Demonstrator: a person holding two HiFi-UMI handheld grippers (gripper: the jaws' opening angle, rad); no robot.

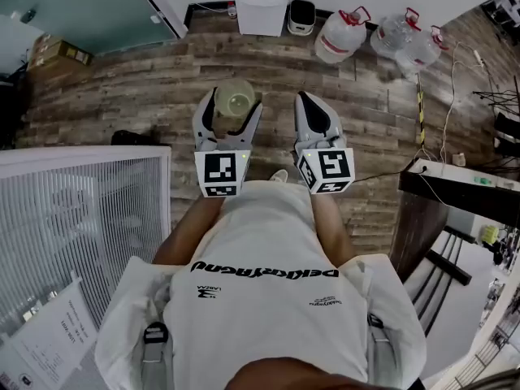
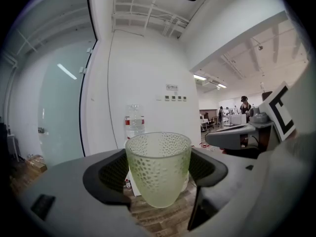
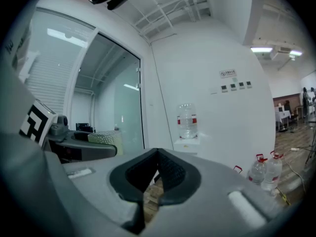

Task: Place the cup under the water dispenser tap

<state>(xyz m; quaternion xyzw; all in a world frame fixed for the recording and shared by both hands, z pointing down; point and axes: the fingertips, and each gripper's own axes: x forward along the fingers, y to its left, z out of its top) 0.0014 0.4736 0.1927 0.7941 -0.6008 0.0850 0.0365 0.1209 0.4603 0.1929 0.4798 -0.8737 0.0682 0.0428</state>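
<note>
Both forearms reach forward from the torso, side by side, grippers near level with tips dipped slightly. The left gripper point(image 1: 231, 102) has its jaws spread wide and clamped on a pale green dimpled cup point(image 2: 158, 168), which stands upright between the pads. The right gripper point(image 1: 306, 101) has its jaws together and empty. The water dispenser point(image 1: 260, 8) stands well ahead across the plank floor point(image 1: 122, 96).

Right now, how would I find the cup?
Start at the white water dispenser. In front of it, the left gripper holds the cup. It's pale green and bumpy, unlike the big clear water jugs.
</note>
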